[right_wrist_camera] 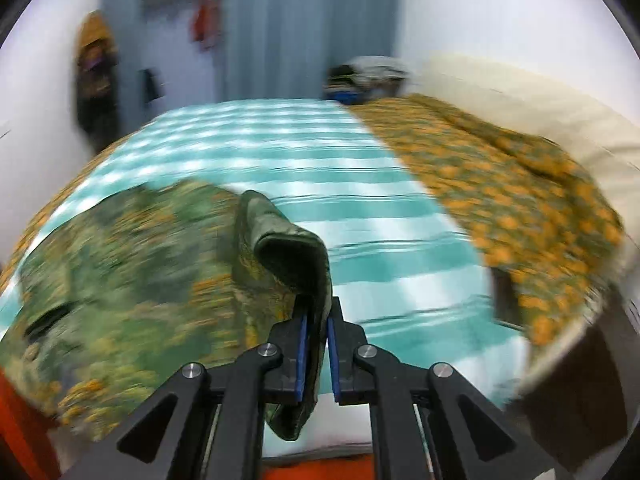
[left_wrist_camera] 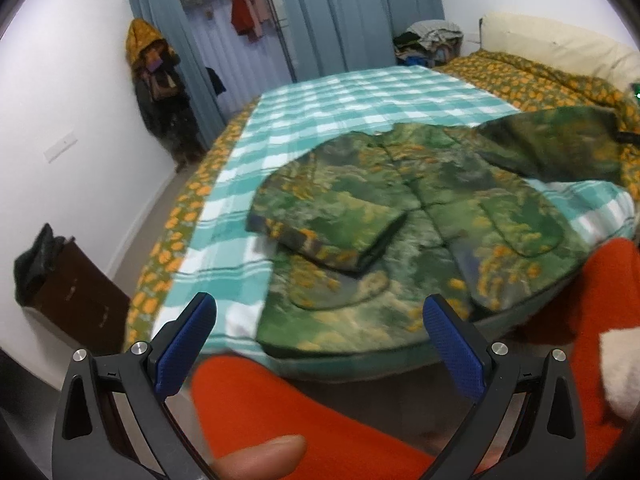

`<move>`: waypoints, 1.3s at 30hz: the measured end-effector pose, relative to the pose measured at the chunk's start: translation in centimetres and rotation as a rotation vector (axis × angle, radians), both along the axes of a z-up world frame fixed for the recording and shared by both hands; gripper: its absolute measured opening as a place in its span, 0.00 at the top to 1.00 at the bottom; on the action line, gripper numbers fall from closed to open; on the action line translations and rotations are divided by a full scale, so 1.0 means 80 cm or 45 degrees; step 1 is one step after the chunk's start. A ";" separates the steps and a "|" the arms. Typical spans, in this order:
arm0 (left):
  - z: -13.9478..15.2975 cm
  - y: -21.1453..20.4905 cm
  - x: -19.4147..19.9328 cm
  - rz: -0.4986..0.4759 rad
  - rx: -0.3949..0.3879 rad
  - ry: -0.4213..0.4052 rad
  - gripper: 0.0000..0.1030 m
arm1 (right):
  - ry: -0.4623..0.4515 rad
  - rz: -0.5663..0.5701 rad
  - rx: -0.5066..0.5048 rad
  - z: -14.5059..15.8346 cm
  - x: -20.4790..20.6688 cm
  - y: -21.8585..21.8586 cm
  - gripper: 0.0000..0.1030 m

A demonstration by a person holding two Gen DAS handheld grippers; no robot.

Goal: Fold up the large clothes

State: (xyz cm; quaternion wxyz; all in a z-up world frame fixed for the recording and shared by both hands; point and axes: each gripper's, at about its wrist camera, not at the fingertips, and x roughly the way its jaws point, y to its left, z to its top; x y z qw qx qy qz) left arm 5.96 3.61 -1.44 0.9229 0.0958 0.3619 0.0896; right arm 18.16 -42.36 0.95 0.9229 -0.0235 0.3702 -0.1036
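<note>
Two wrist views of one fold. Bed [left_wrist_camera: 360,92] with checked cover, spanning the room from near edge to curtains. Jacket [left_wrist_camera: 400,216], green with orange flowers, flat on the near part of the bed, front up, collar toward the far side, hem at the near edge; long axis thus collar to hem, roughly away from the camera. Near sleeve [left_wrist_camera: 332,228] already across the chest, cuff toward the centre line. Other sleeve [right_wrist_camera: 288,256] off the cover, hanging from the right gripper [right_wrist_camera: 316,344].

Right gripper: fingers pressed together, pinching the sleeve cuff, cloth draped over and below the pads. Left gripper [left_wrist_camera: 320,336]: fingers spread wide, nothing between them, above the near edge short of the hem. Orange sleeve [left_wrist_camera: 280,400] and a fingertip [left_wrist_camera: 264,458] of the person below it.

Likely faults from here:
- Slip of the thick quilted cuff from so narrow a pinch, dropping the sleeve short of the chest.
- Drag on the whole jacket from a fast pull, with the left gripper not pinning the body; skewed axis and an undone first fold as result.
- Heavy motion blur in the right view, so exact grip depth unclear.
</note>
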 end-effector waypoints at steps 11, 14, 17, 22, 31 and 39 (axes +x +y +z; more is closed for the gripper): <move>-0.034 0.035 0.127 -0.074 0.026 0.133 0.00 | -0.057 -0.097 -0.125 -0.015 -0.013 0.017 0.43; -0.059 0.012 0.166 -0.228 0.042 0.254 0.00 | -0.042 0.089 -0.092 -0.028 -0.016 0.079 0.43; -0.093 -0.017 0.199 -0.324 0.123 0.337 0.00 | -0.016 0.262 -0.019 -0.045 -0.017 0.143 0.43; -0.143 -0.022 0.256 -0.296 0.093 0.435 0.00 | 0.030 0.476 0.026 -0.075 -0.027 0.227 0.43; -0.185 0.045 0.279 -0.286 -0.246 0.522 0.82 | 0.107 0.610 -0.002 -0.101 -0.045 0.269 0.43; -0.063 0.182 0.225 -0.021 -0.478 0.180 0.87 | 0.100 0.560 0.051 -0.099 -0.034 0.258 0.43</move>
